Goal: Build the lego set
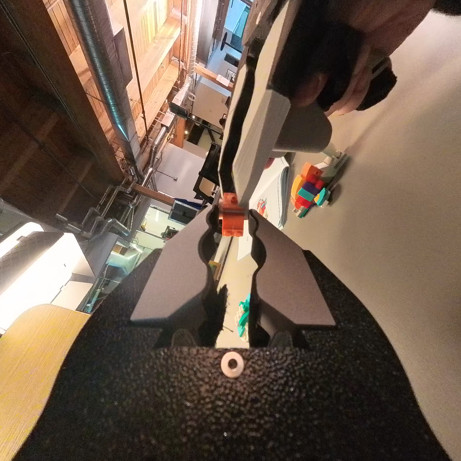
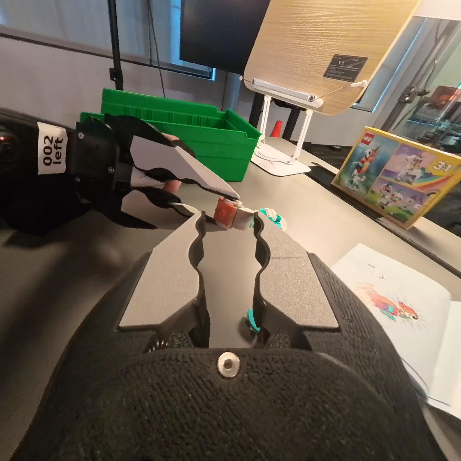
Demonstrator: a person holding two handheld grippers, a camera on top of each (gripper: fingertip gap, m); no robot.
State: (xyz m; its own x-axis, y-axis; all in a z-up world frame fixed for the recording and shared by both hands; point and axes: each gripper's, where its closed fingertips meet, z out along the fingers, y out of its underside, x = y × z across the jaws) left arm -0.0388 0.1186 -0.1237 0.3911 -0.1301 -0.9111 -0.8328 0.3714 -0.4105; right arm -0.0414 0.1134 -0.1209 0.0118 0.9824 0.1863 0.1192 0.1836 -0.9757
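A small orange and white brick assembly (image 2: 225, 214) is held in the air between both grippers; in the left wrist view only its orange part (image 1: 230, 220) shows well. My left gripper (image 1: 231, 214) is shut on the orange part; it comes in from the left in the right wrist view (image 2: 219, 207). My right gripper (image 2: 229, 219) is partly closed around the assembly. One fingertip (image 2: 259, 224) touches the white end and the other rests by the left gripper's lower finger. In the left wrist view it reaches down from above (image 1: 235, 197).
A colourful partial build (image 1: 309, 189) stands on the grey table. A teal and white round piece (image 2: 273, 217) lies just beyond the grippers. A green bin (image 2: 199, 139), a wooden book stand (image 2: 311, 50), the set's box (image 2: 396, 177) and an open instruction booklet (image 2: 399, 311) surround the area. Left and right tips are no more than a few centimetres apart.
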